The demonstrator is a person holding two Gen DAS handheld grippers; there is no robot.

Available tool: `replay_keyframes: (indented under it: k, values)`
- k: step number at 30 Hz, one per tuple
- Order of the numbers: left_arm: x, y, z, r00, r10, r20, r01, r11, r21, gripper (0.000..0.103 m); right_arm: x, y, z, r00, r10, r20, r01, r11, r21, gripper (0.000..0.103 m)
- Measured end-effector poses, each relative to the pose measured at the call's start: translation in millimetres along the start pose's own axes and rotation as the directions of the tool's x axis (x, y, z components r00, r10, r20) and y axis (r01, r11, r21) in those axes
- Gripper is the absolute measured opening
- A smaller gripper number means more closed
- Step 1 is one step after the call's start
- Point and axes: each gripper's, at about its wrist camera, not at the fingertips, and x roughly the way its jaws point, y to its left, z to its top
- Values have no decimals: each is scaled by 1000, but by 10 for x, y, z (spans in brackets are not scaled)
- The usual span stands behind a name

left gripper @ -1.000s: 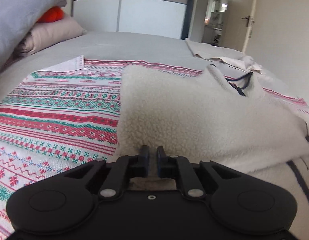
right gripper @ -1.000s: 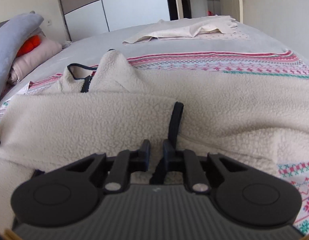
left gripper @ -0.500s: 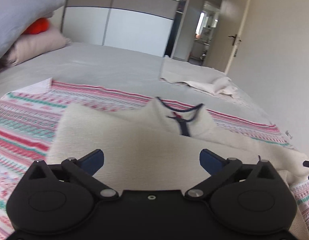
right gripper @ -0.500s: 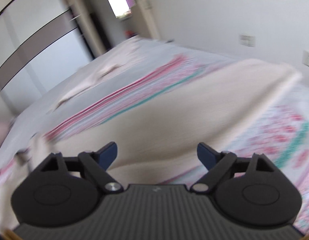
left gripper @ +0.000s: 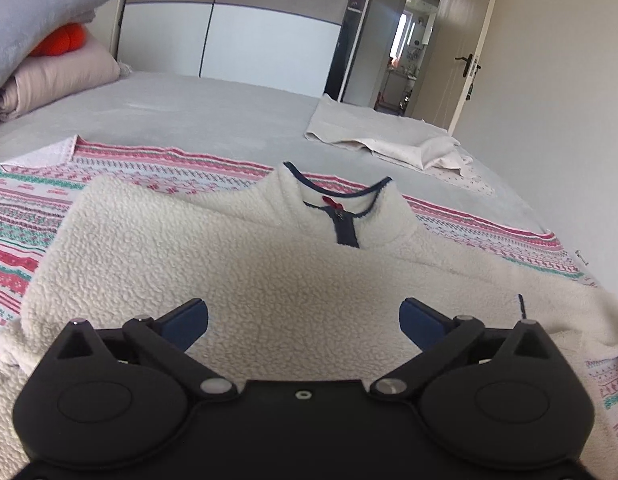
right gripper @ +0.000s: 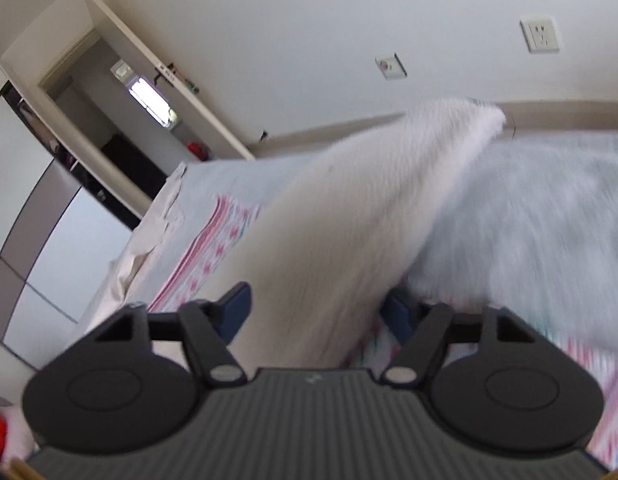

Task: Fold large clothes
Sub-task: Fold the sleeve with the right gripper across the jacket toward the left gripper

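A cream fleece pullover with a navy collar trim and short zip lies on a patterned blanket on the bed, its lower part folded up over the chest. My left gripper is open and empty just above the folded fleece. My right gripper is open, tilted hard to one side. A cream fleece sleeve runs between its jaws in a blurred view; I cannot tell whether it touches them.
A beige garment lies crumpled on the grey bedsheet at the far right. Pillows and a folded blanket are stacked at the far left. A wardrobe and an open doorway stand beyond the bed. A wall with sockets is close on the right.
Both grippers were shut on the fleece hem a second ago and have opened and let go. The left backed off and rose. The right swung and rolled toward the sleeve at the right.
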Motion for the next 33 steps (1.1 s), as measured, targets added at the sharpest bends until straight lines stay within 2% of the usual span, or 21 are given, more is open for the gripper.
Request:
replay_keyframes:
  k: [1, 4, 5, 8, 12, 16, 18, 23, 27, 30, 33]
  values:
    - [3, 21, -1, 1000, 3, 5, -3, 1000, -5, 103, 49, 6, 31, 1000, -7, 12, 7, 1000, -8, 54]
    - [29, 98, 33, 1000, -1, 6, 2, 1000, -22, 103, 97, 77, 88, 998, -39, 42, 41, 998, -50, 22]
    - [38, 121, 55, 1000, 2, 6, -2, 1000, -24, 103, 77, 124, 103, 998, -42, 50, 45, 996, -71, 20]
    - [53, 198, 102, 1000, 13, 8, -13, 1000, -24, 103, -111, 327, 145, 997, -2, 83, 11, 994, -111, 16]
    - [92, 316, 156, 1000, 19, -11, -19, 1000, -25, 103, -462, 813, 173, 992, 80, 101, -58, 977, -206, 14]
    - [127, 477, 204, 999, 42, 2, -42, 998, -55, 103, -803, 1422, 62, 975, 200, 102, -159, 937, -311, 14]
    - [166, 566, 196, 1000, 24, -10, -25, 996, -88, 103, -921, 1741, -52, 964, 255, 80, -212, 910, -357, 14]
    - [198, 770, 190, 998, -59, -31, 52, 982, -181, 103, -1112, 2620, -652, 936, 350, -24, -319, 820, -475, 13]
    - [177, 865, 196, 995, -101, -19, 94, 971, -221, 103, -1115, 3191, -1351, 901, 402, -160, -421, 728, -541, 13]
    - [200, 891, 185, 991, -132, -20, 124, 965, -231, 103, -1006, 3487, -1921, 874, 379, -303, -485, 659, -575, 14]
    - [227, 881, 171, 989, -144, -29, 133, 963, -235, 103, -874, 3685, -2568, 855, 273, -440, -512, 568, -644, 14]
